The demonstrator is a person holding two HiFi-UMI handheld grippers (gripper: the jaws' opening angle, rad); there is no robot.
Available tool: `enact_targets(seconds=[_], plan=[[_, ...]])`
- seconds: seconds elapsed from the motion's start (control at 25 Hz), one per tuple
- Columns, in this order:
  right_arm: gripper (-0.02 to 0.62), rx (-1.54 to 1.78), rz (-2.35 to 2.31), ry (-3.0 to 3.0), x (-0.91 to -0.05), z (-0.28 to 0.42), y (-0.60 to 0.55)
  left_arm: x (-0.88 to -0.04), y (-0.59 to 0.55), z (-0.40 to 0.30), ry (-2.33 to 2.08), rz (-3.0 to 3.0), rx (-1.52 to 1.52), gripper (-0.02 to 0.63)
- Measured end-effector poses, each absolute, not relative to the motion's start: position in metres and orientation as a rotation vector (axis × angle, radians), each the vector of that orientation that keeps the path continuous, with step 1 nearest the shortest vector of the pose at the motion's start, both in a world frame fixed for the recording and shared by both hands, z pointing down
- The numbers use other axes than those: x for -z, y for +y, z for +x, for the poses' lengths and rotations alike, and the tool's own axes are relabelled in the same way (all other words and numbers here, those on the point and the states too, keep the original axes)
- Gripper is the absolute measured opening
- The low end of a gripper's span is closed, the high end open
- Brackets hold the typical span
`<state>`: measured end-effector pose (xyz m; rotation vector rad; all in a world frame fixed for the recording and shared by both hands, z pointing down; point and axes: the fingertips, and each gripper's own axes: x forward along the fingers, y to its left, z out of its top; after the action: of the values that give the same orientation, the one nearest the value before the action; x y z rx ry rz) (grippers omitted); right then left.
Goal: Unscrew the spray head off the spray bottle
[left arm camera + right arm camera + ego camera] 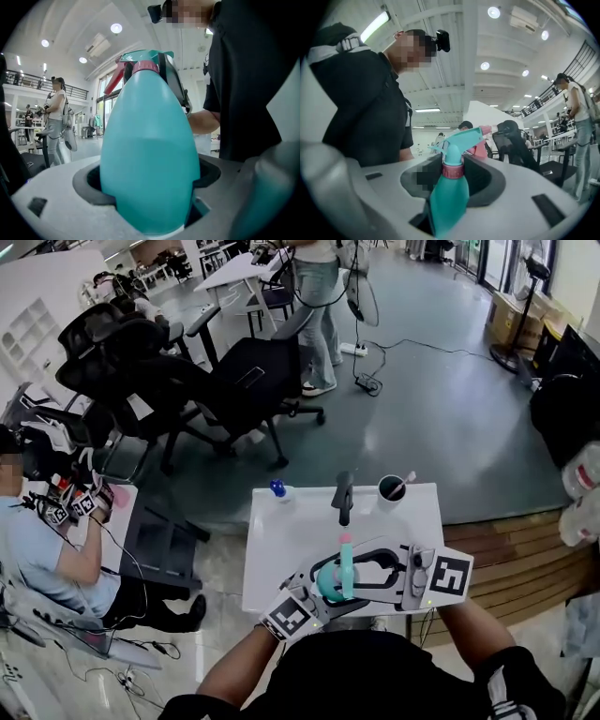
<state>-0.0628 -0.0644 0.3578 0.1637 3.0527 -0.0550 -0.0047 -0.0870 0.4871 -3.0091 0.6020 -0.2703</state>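
Spray bottle [150, 140] in left gripper [150, 201]

- Both forearms bare, reaching out from torso. Left forearm [234, 667] angles in from left, right forearm [480, 622] from right.
- Both grippers meet over near edge of bench [281, 549], held roughly level and aimed toward each other.
- Left gripper [323, 589]: marker cube toward body, fingers [56, 187] clamped on belly of spray bottle [150, 140].
- Right gripper [352, 563]: marker cube out to right, fingers [525, 183] closed on same bottle just below its collar, collar sitting in their curved recess.
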Motion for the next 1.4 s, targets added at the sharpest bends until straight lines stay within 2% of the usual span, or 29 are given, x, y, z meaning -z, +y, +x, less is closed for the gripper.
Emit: enact_targets(seconds=[0.08,0.16,0.2,0.36,0.64,0.76,0.84,1.0,1.4], plan=[[0.155,0.062,0.057,3.031,-0.356,-0.062,-0.073,-0.488,-0.100,-0.008,0.723,-3.007,0.264,0.474],[0.213,0.100,-0.107,2.996,-0.354,-0.060,-0.087,-0.494,-0.120,-0.019,0.931,-2.982,0.285,0.474],[0.221,0.107,-0.205,2.978,-0.355,-0.058,-0.095,-0.498,-0.130,-0.027,1.046,-2.955,0.308,0.474],[0.221,0.123,-0.502,2.963,-0.370,-0.051,-0.119,-0.508,-0.159,-0.049,1.359,-2.826,0.407,0.474],[0.212,0.262,-0.720,2.970,-0.383,-0.063,-0.136,-0.516,-0.176,-0.059,1.556,-2.675,0.469,0.474],[0.204,0.269,-0.785,2.967,-0.385,-0.065,-0.143,-0.514,-0.176,-0.057,1.574,-2.646,0.471,0.474],[0.162,0.257,-0.805,2.965,-0.384,-0.065,-0.144,-0.515,-0.174,-0.052,1.566,-2.653,0.467,0.474],[0.144,0.200,-0.755,2.983,-0.378,-0.064,-0.139,-0.502,-0.170,-0.045,1.477,-2.696,0.416,0.474],[0.135,0.081,-0.243,3.013,-0.362,-0.049,-0.105,-0.476,-0.132,-0.026,1.047,-2.823,0.288,0.474]])
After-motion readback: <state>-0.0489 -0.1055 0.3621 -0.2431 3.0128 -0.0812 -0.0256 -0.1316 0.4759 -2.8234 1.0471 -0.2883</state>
